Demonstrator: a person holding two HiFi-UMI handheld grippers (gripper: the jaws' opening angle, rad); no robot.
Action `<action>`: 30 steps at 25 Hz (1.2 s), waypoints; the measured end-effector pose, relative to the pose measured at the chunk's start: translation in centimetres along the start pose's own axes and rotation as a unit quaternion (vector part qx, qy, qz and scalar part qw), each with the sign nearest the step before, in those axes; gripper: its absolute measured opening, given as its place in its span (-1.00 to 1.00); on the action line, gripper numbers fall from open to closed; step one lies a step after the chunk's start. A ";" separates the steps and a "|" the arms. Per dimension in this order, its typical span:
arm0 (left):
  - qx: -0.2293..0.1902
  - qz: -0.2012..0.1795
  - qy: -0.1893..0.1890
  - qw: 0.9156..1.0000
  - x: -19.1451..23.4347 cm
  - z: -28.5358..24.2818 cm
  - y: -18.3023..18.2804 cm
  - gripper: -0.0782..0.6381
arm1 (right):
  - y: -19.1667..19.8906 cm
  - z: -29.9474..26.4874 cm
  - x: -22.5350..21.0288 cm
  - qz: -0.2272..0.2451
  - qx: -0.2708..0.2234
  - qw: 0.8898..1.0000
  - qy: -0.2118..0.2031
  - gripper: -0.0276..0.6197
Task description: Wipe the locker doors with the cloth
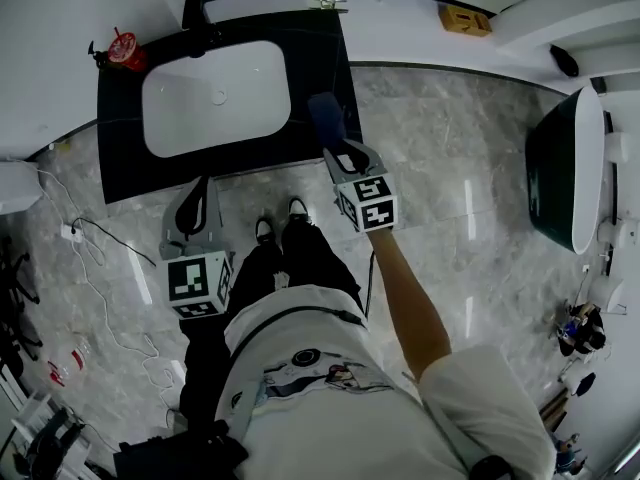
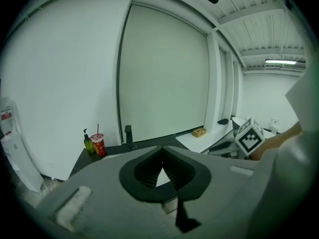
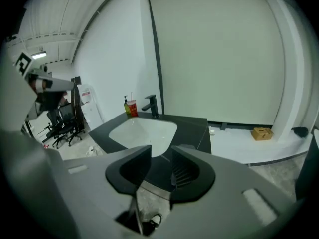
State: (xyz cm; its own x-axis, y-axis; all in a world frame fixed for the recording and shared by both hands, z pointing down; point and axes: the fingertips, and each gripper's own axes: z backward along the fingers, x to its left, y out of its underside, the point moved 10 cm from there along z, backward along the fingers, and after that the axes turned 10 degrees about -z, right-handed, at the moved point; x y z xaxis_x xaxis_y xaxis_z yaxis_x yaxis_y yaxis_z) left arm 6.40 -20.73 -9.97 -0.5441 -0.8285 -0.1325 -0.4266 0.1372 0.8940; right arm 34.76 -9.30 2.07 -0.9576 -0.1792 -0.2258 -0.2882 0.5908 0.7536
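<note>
We held the right gripper [image 3: 161,154] open and empty just short of what looked like the cloth [image 1: 325,118], dark blue on the edge of the counter [image 1: 120,168], ready to take it; the left gripper [image 2: 160,158] hung closed, empty.

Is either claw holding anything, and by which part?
Nothing is held. The left claw is shut and empty; the right claw stands open with nothing between its jaws.
</note>
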 end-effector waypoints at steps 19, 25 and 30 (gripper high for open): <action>0.069 0.018 -0.031 0.997 -0.8 -3.6 0.8 -0.77 | 3.0 -17.7 -6.9 0.143 0.251 0.957 -0.011 0.03; 0.078 0.021 -0.037 0.996 -0.8 -3.8 1.1 -0.77 | 2.8 -18.0 -7.9 0.130 0.227 0.965 0.011 -0.48; 0.084 0.021 -0.037 0.996 -0.9 -4.2 1.1 -0.77 | 2.8 -18.2 -7.7 0.142 0.217 0.965 0.021 -0.55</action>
State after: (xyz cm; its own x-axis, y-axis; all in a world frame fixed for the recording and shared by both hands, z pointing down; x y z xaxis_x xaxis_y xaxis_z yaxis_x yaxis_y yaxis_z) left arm 9.43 -22.10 -7.12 -0.6138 -0.7782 -0.1329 -0.5131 0.2653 0.8163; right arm 41.37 -20.61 17.17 -0.9998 0.0124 -0.0154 0.0042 0.8936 0.4489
